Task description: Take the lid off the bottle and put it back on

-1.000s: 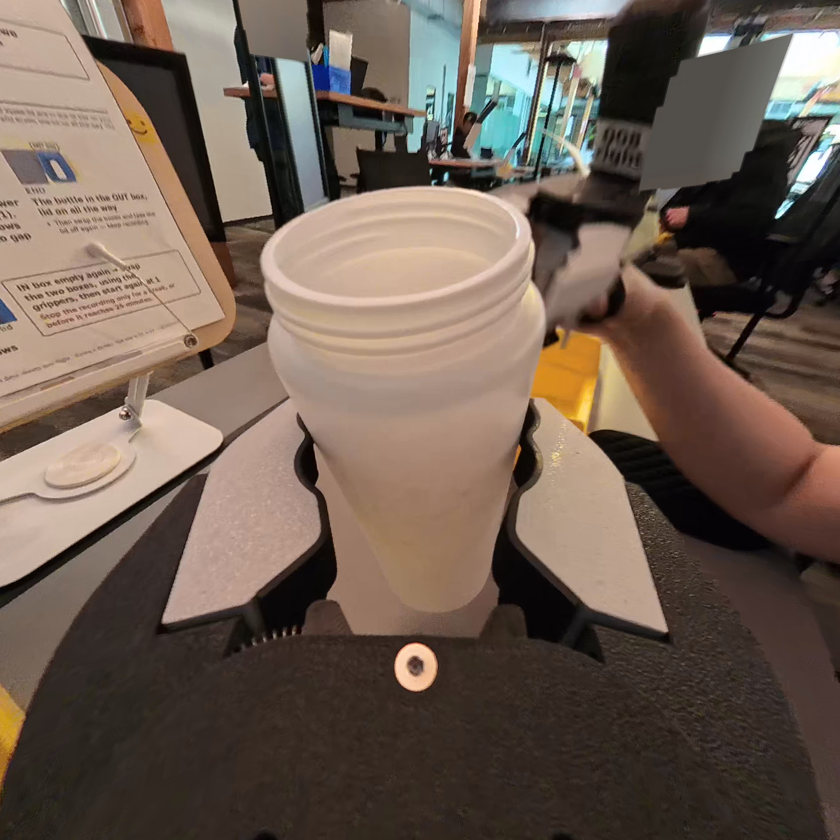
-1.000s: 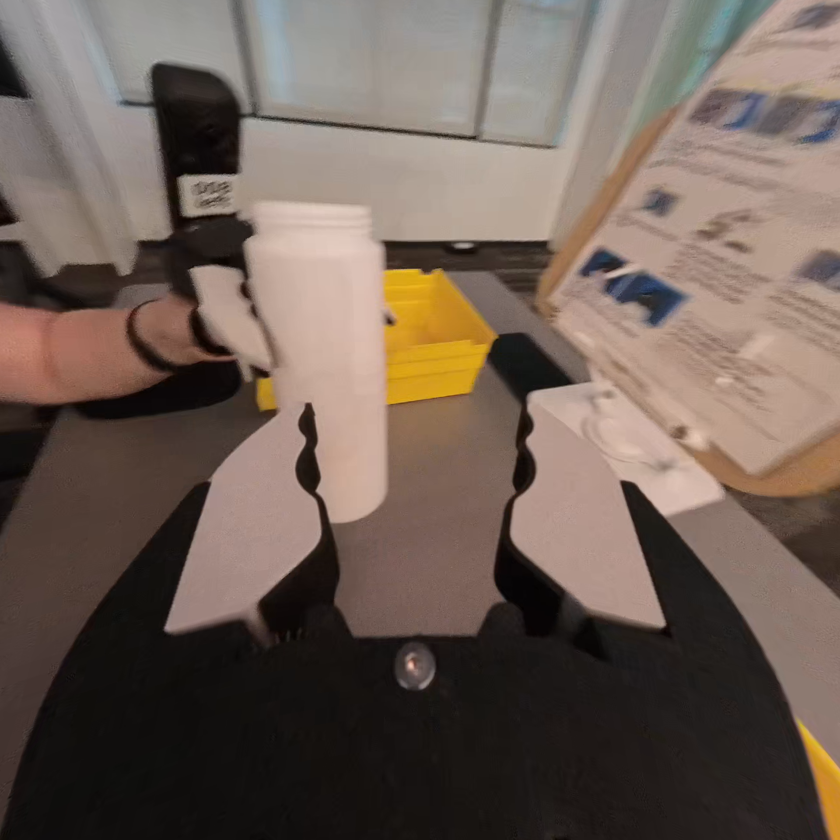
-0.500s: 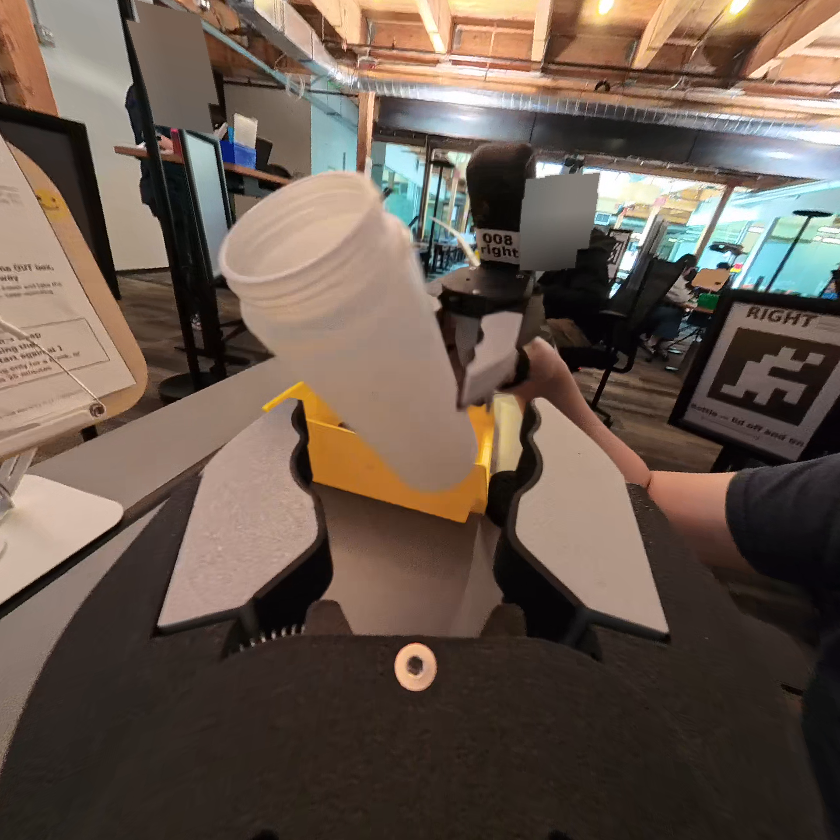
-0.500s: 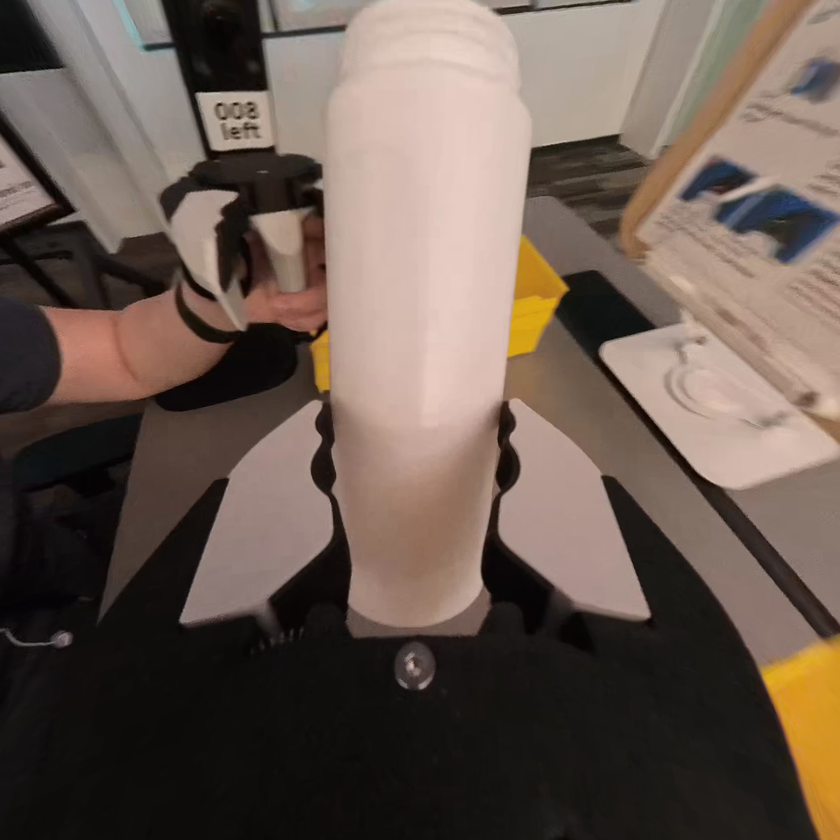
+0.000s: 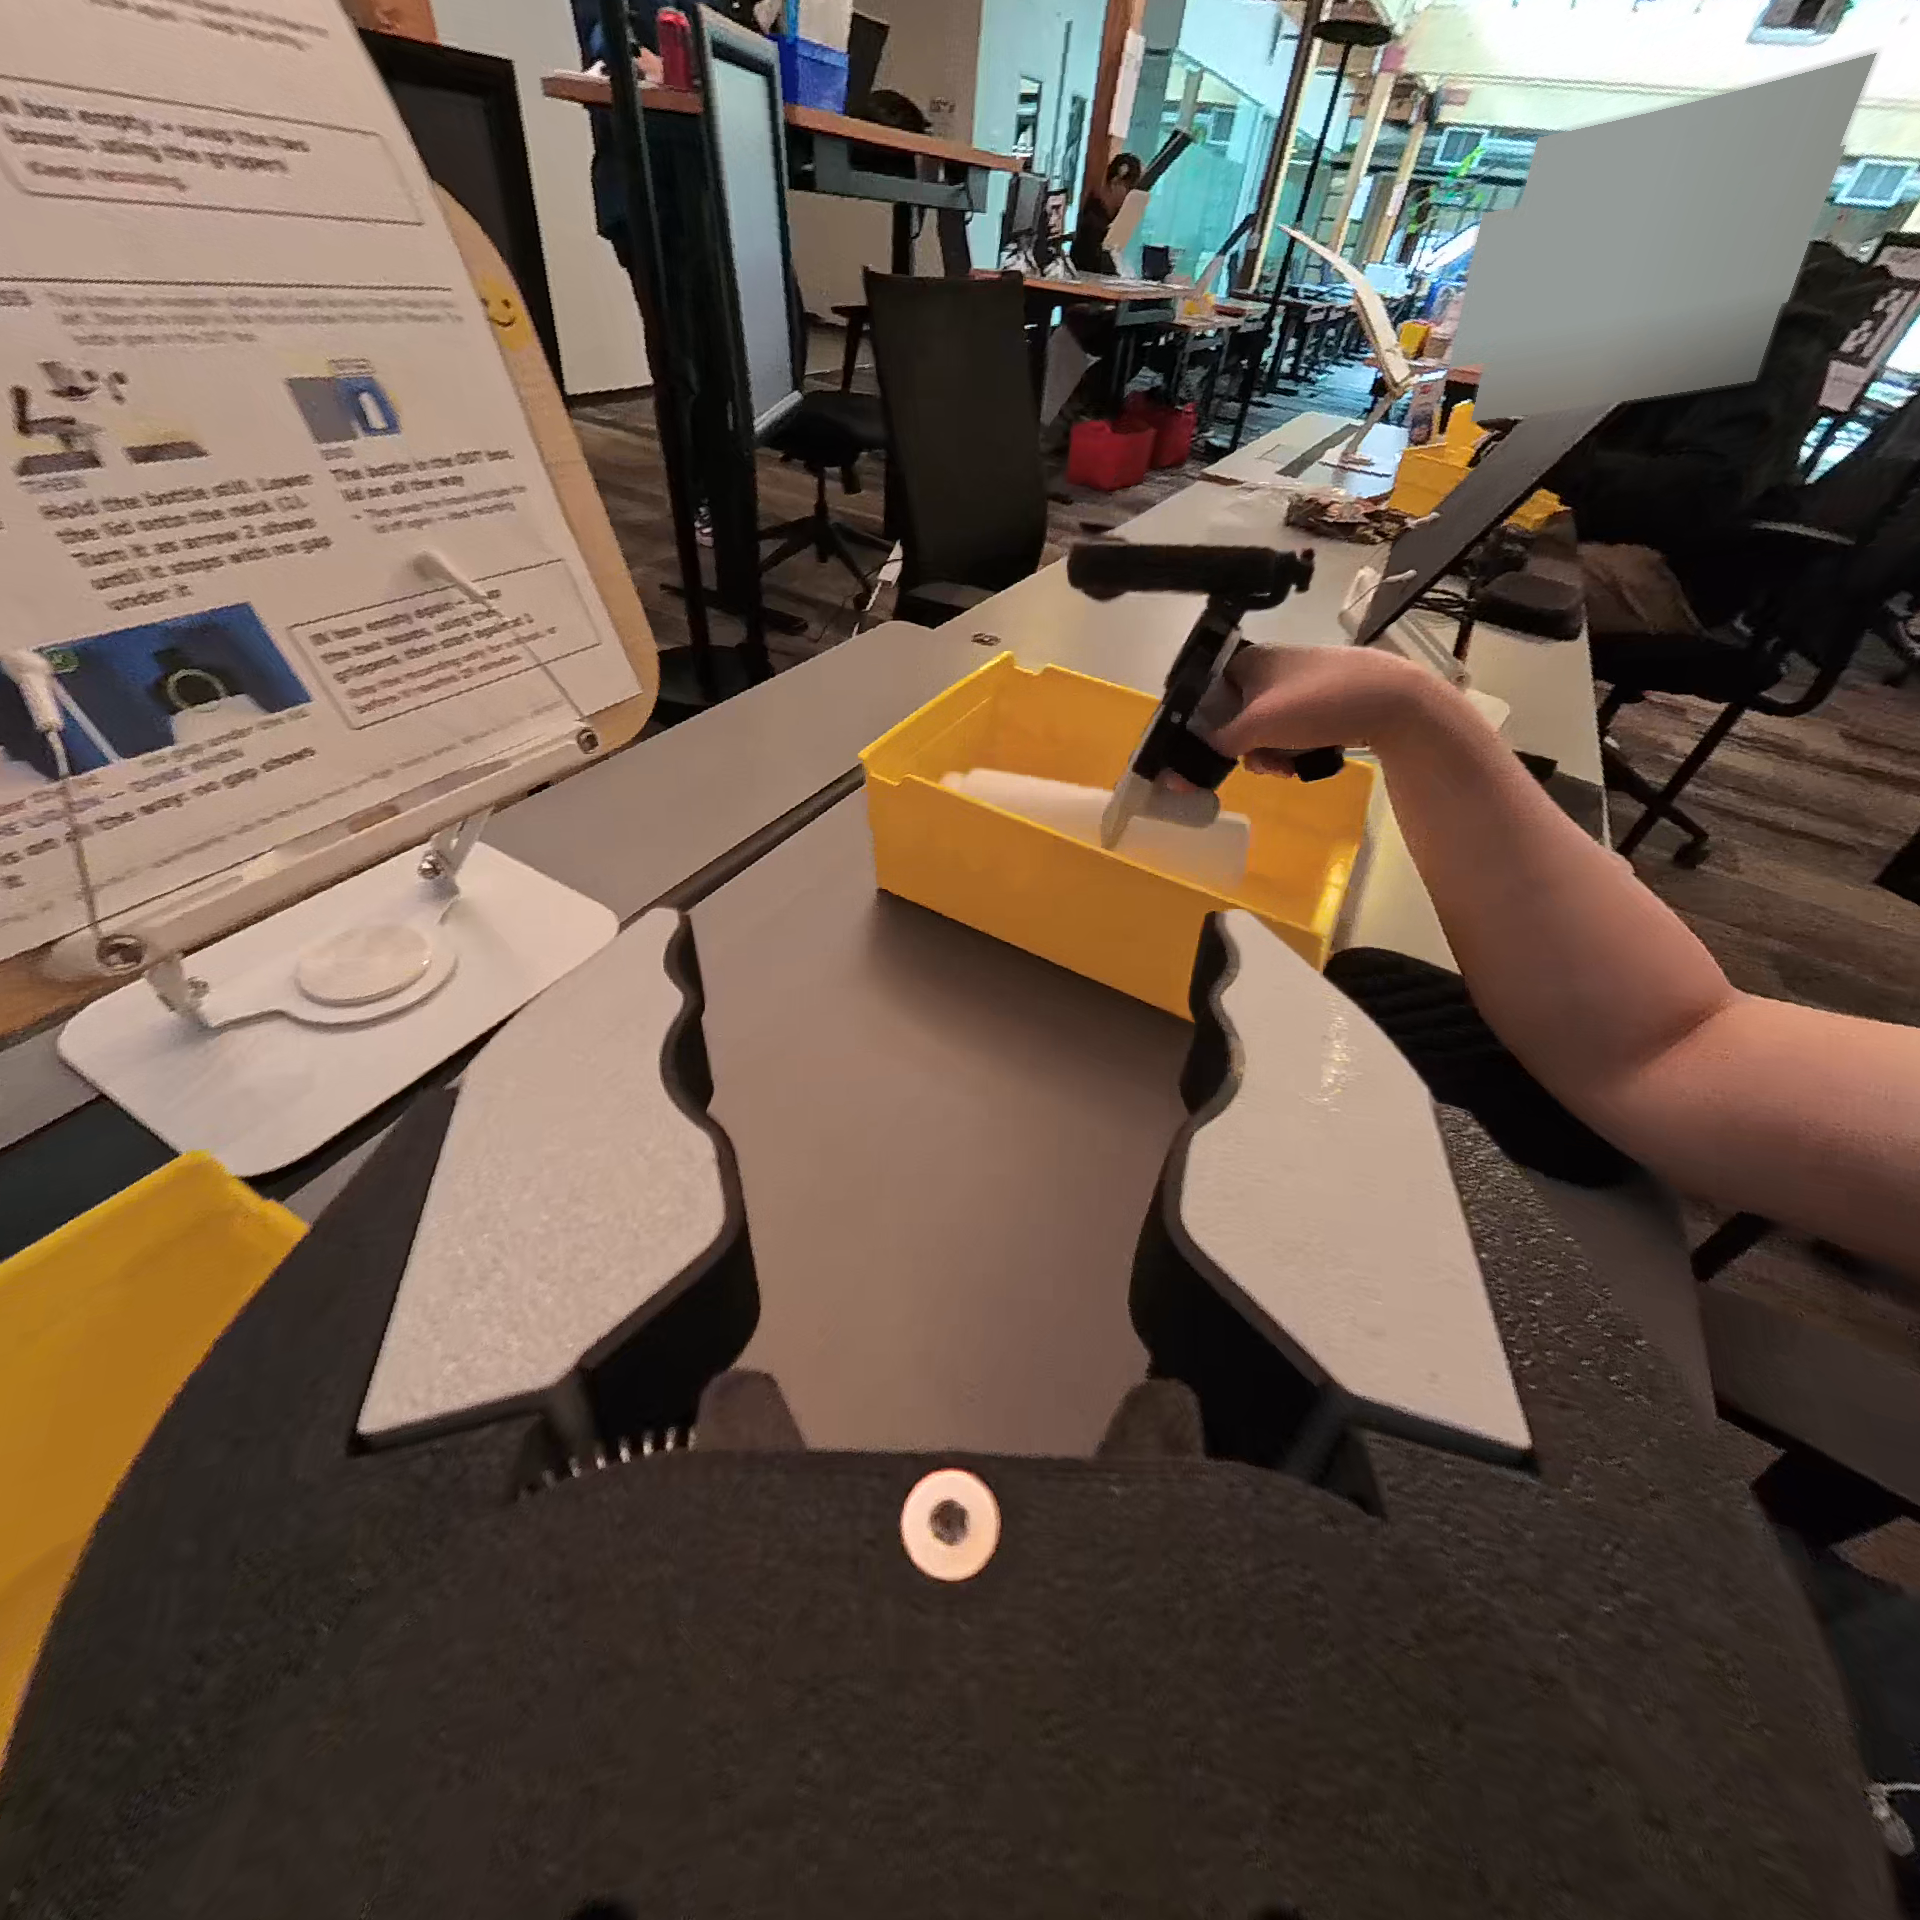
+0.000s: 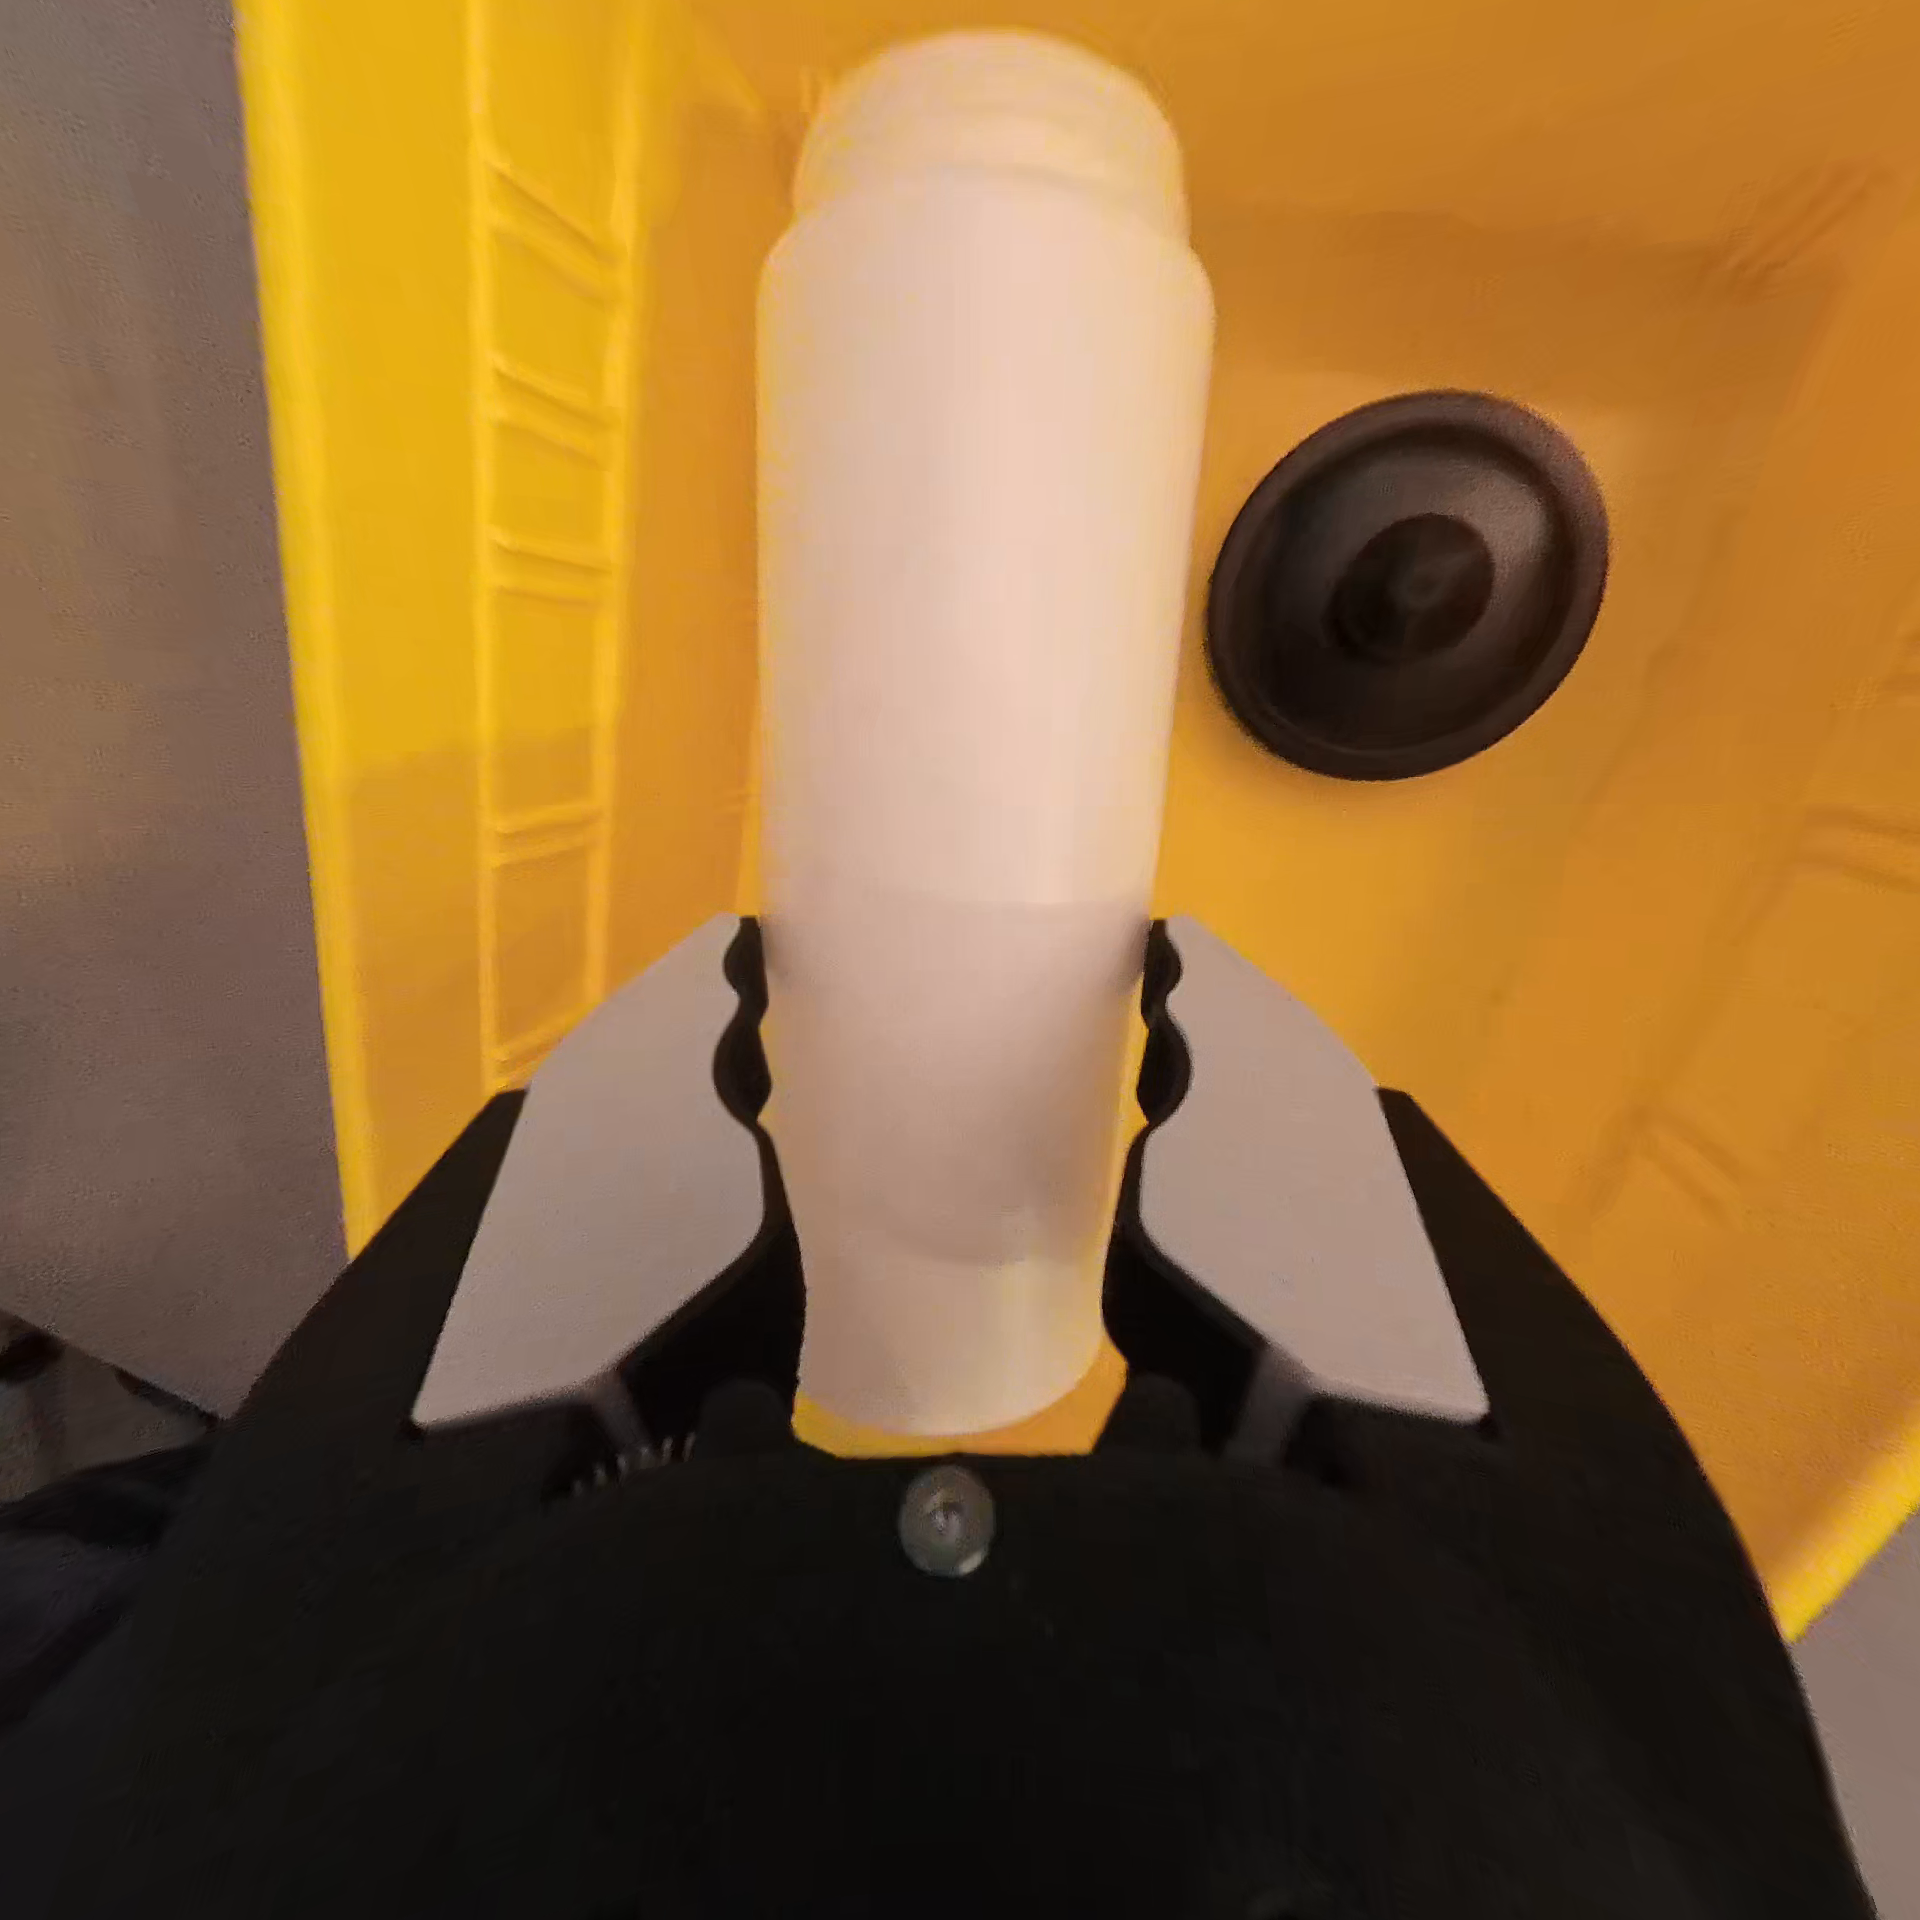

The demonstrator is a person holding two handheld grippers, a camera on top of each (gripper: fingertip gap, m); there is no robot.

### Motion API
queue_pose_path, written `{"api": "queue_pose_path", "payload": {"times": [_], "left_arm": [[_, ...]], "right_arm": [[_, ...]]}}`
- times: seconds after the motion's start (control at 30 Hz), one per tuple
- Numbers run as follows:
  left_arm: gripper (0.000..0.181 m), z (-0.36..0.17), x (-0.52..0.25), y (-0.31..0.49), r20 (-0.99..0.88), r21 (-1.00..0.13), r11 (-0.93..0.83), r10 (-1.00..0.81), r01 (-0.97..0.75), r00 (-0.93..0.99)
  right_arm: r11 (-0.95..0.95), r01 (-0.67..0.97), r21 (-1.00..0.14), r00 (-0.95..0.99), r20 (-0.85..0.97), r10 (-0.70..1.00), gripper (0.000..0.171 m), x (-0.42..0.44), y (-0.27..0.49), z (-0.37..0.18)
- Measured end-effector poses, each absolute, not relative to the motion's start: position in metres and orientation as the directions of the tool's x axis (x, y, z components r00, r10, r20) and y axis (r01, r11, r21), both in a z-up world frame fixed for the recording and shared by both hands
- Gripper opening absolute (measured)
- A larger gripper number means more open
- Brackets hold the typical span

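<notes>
Bottle: the white bottle [image 6: 977,665] has no lid on its threaded neck and is held low inside the yellow bin [image 6: 1455,935], neck toward 12 o'clock in the right wrist view; in the left wrist view it lies nearly flat in that bin [image 5: 1081,914].
Lid: a dark round lid [image 6: 1408,584] rests on the bin floor at 3 o'clock of the bottle, just beside it and apart from it.
Right gripper: the right gripper [image 6: 951,1039] is closed on the bottle's lower body, a finger pressed to each side, so the bottle stays pinned along the camera's line.
Why held so: probably the bottle is being laid down in the bin, or lowered next to the lid so the two can be joined; which one I cannot tell.
Left gripper: the left gripper [image 5: 951,1039] has its fingers spread wide with nothing between them, over the dark table [image 5: 935,1143], the bin at its 1 o'clock, well apart from the bottle.
Surroundings: an instruction board [image 5: 260,468] on a white stand sits at 10 o'clock in the left view; a second yellow bin [image 5: 94,1351] is cut off at the left edge.
Hidden or unclear: the bottle's base is tucked between the right fingers; whether the bottle touches the bin floor is not visible; the right view is soft with blur.
</notes>
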State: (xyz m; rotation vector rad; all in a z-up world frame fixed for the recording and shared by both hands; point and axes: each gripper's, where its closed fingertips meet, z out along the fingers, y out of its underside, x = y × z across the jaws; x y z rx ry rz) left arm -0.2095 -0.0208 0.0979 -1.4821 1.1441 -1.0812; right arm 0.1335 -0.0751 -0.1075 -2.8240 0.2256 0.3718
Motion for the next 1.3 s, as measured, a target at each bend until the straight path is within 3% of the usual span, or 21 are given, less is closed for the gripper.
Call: {"api": "queue_pose_path", "payload": {"times": [0.07, 0.23, 0.27, 0.4, 0.5, 0.63, 0.73, 0.77, 1.0, 1.2, 1.3], "left_arm": [[0.09, 0.097, -0.215, -0.014, 0.092, -0.979, -0.127, -0.974, -0.162, 0.205], [0.097, 0.083, -0.254, 0.028, -0.05, -0.941, -0.103, -0.899, -0.321, 0.435], [0.097, 0.079, -0.269, 0.041, -0.087, -0.924, -0.116, -0.864, -0.365, 0.496], [0.084, 0.061, -0.354, 0.096, -0.225, -0.839, -0.262, -0.632, -0.477, 0.742], [0.084, 0.032, -0.403, 0.117, -0.188, -0.767, -0.434, -0.552, -0.473, 0.812], [0.08, -0.006, -0.428, 0.128, -0.004, -0.692, -0.605, -0.542, -0.393, 0.841], [0.074, -0.034, -0.447, 0.132, 0.031, -0.603, -0.702, -0.496, -0.379, 0.868], [0.072, -0.044, -0.452, 0.131, 0.043, -0.562, -0.737, -0.48, -0.376, 0.876], [0.058, -0.089, -0.463, 0.13, 0.045, -0.387, -0.83, -0.452, -0.402, 0.891], [0.037, -0.107, -0.451, 0.118, 0.112, -0.293, -0.86, -0.465, -0.418, 0.878], [0.037, -0.11, -0.452, 0.119, 0.044, -0.273, -0.858, -0.462, -0.434, 0.886]], "right_arm": [[-0.969, -0.179, -0.167, 0.958, -0.254, -0.134, 0.072, 0.13, -0.084, -0.121], [-0.976, -0.144, -0.165, 0.957, -0.274, -0.094, 0.07, 0.129, -0.086, -0.114], [-0.969, -0.142, -0.202, 0.963, -0.255, -0.088, 0.063, 0.135, -0.086, -0.106], [-0.868, -0.14, -0.476, 0.989, -0.106, -0.102, 0.063, 0.178, -0.082, -0.051], [-0.805, -0.234, -0.545, 0.965, -0.027, -0.262, 0.065, 0.228, -0.104, -0.037], [-0.864, -0.367, -0.346, 0.923, -0.024, -0.383, 0.064, 0.262, -0.145, -0.083], [-0.903, -0.383, -0.193, 0.903, -0.282, -0.323, 0.013, 0.228, -0.146, -0.109], [-0.901, -0.406, -0.156, 0.89, -0.292, -0.351, 0.011, 0.227, -0.147, -0.114], [-0.912, -0.396, -0.104, 0.903, -0.225, -0.366, 0.007, 0.195, -0.125, -0.115], [-0.968, -0.23, -0.1, 0.961, -0.181, -0.21, 0.009, 0.126, -0.09, -0.114], [-0.979, -0.17, -0.111, 0.978, -0.14, -0.154, 0.01, 0.103, -0.079, -0.114]]}}
